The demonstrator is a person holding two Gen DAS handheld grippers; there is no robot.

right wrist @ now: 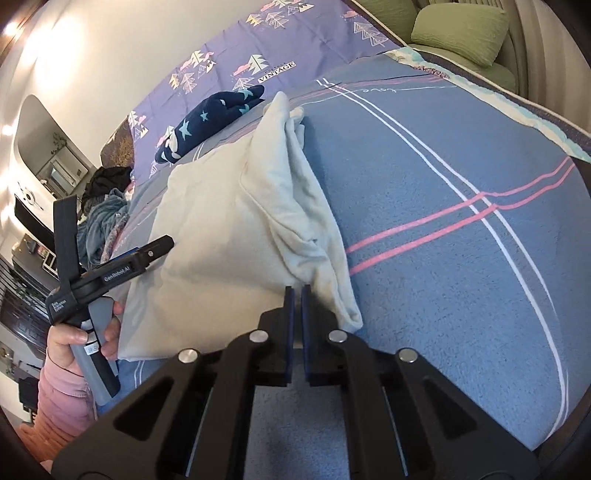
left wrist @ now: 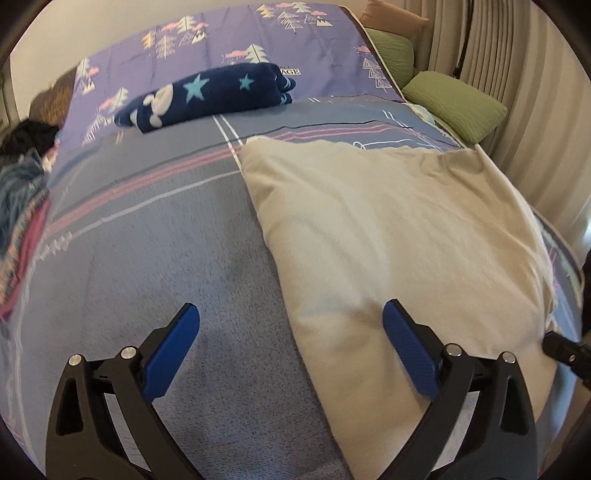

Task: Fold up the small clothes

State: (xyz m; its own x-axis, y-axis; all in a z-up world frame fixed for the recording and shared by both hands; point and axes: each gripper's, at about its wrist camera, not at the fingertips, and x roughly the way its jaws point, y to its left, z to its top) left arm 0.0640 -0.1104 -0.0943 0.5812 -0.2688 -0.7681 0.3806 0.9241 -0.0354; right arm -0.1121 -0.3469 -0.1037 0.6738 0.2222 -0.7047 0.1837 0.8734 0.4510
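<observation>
The cream garment [left wrist: 388,236] lies spread on the bed [left wrist: 147,258], over the blue striped blanket. The left tool [left wrist: 291,350] hovers released, its blue pads wide apart astride the garment's near left edge, touching nothing. The right tool [right wrist: 295,295] is clenched on a bunched fold at the garment's near right corner. Beyond it lies a folded navy star-print cloth [left wrist: 207,96] against the purple tree-print sheet [left wrist: 229,33]. A heap of clothes [left wrist: 22,177] sits at the bed's left edge; green cushions [left wrist: 454,103] line the far right side.
</observation>
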